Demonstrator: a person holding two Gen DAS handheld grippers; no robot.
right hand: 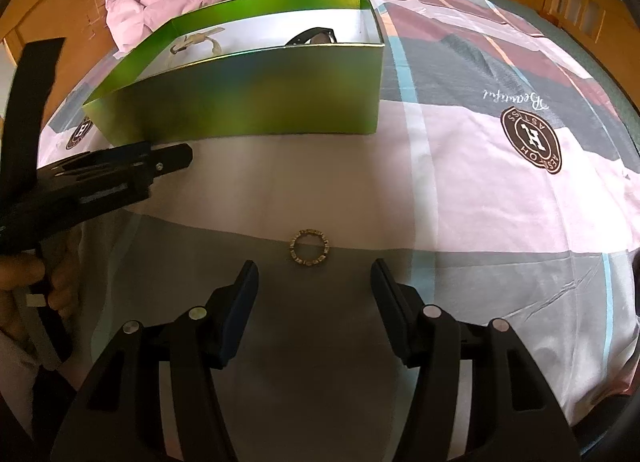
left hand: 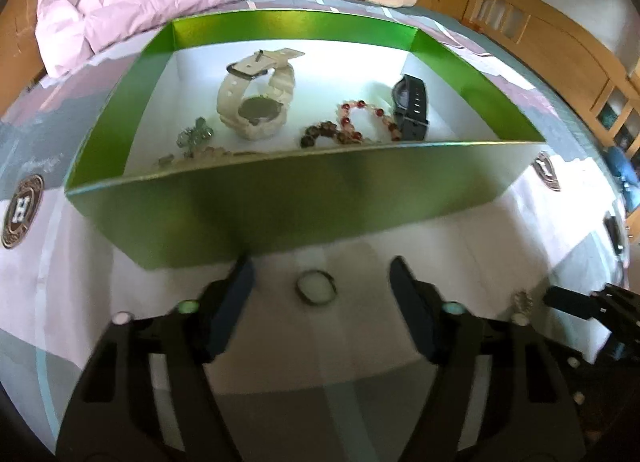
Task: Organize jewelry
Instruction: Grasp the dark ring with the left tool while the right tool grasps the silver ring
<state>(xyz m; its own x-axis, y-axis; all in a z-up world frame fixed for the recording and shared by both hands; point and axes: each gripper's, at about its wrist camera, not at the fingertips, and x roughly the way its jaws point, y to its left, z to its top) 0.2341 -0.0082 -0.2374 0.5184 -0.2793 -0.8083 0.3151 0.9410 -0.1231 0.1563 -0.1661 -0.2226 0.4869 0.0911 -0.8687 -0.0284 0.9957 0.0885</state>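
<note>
**newbie_q:** Why is the green box point(left hand: 280, 197) parked in the middle of the bed point(right hand: 480, 189) with both grippers sitting in front of it?

**ringwrangler:** Best guess, it's the drop-off spot. Open top and low walls, so stuff can go in from above. It already holds a cream watch point(left hand: 256, 101), a black watch point(left hand: 410, 105) at the far right, a red bead bracelet point(left hand: 360, 117), a darker bead string point(left hand: 324, 133) and some greenish beads point(left hand: 194, 137) on the left. So most of the sorting looks done.

**newbie_q:** What's left out, then?

**ringwrangler:** Two small hoops lying flat on the bedsheet, near side of the box. The left gripper point(left hand: 320, 282) has its fingers spread wide with nothing in them, and a dark-rimmed ring point(left hand: 316, 288) sits right between the tips. The right gripper point(right hand: 312, 282) is just as wide and empty, with a gold studded ring point(right hand: 310, 248) just beyond its tips, centred in the gap.

**newbie_q:** Why so wide for something tiny?

**ringwrangler:** Probably to straddle each ring before closing. They're thin, flat on soft fabric, so I'd expect the tips need to press into the sheet a bit to catch the rim. It could easily slip or flip.

**newbie_q:** Any crowding?

**ringwrangler:** The grippers are side by side, near each other but not touching.
</note>
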